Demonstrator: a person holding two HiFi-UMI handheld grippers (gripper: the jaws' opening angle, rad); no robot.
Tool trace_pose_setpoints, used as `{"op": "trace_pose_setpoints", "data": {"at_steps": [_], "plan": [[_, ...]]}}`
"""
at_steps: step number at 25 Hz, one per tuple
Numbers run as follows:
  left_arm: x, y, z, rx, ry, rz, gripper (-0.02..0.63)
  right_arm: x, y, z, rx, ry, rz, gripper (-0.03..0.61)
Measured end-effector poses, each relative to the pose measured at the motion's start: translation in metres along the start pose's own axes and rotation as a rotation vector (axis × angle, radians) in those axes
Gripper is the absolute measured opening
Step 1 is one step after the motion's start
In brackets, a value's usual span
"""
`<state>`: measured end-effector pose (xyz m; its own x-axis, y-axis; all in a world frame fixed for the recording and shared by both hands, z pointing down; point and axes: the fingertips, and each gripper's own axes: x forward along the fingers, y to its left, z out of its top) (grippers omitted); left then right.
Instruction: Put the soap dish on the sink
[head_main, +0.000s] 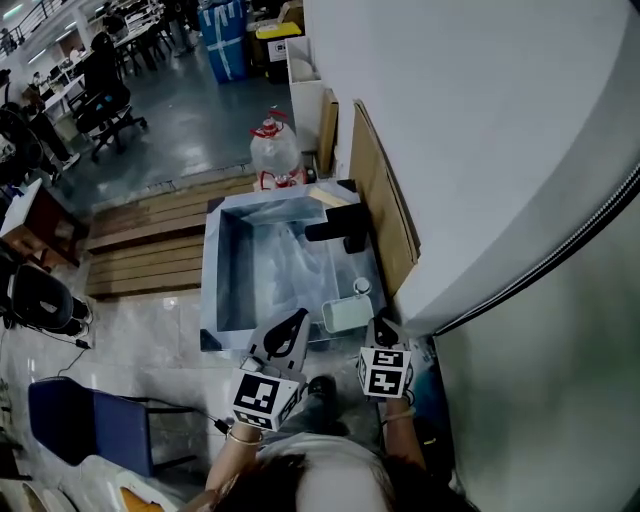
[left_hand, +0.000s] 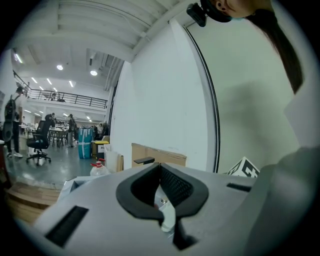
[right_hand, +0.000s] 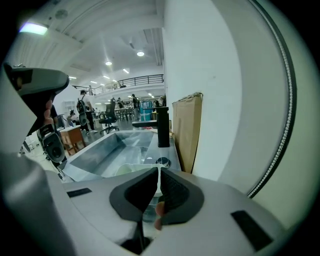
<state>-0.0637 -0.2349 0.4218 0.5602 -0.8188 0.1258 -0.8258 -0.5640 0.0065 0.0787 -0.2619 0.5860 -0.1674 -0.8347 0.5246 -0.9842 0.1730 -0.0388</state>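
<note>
Head view: dish (head_main: 347, 313) sits on sink (head_main: 212, 285) rim, so placement looks done. Right tool (head_main: 379, 324) pinches its edge, so release remains. Left tool (head_main: 297, 319) is closed and empty.

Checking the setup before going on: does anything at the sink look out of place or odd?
Only the sink: what looks like crumpled clear film lies in its basin. Cardboard leans on the wall beside it. The dish, in the right gripper, is level at the rim; nothing spilled.
</note>
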Motion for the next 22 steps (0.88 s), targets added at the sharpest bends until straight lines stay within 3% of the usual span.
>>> {"op": "trace_pose_setpoints", "data": {"at_steps": [7, 17, 22], "plan": [[-0.021, -0.002, 0.005, 0.003, -0.025, 0.025, 0.009, -0.026, 0.009, 0.015, 0.022, -0.077, 0.018, 0.029], [-0.05, -0.018, 0.012, 0.009, -0.058, 0.042, 0.009, -0.069, 0.026, 0.031, -0.051, -0.169, 0.033, 0.026], [-0.063, -0.025, 0.018, 0.001, -0.08, 0.051, 0.009, -0.089, 0.028, 0.038, -0.01, -0.206, 0.065, 0.026]]}}
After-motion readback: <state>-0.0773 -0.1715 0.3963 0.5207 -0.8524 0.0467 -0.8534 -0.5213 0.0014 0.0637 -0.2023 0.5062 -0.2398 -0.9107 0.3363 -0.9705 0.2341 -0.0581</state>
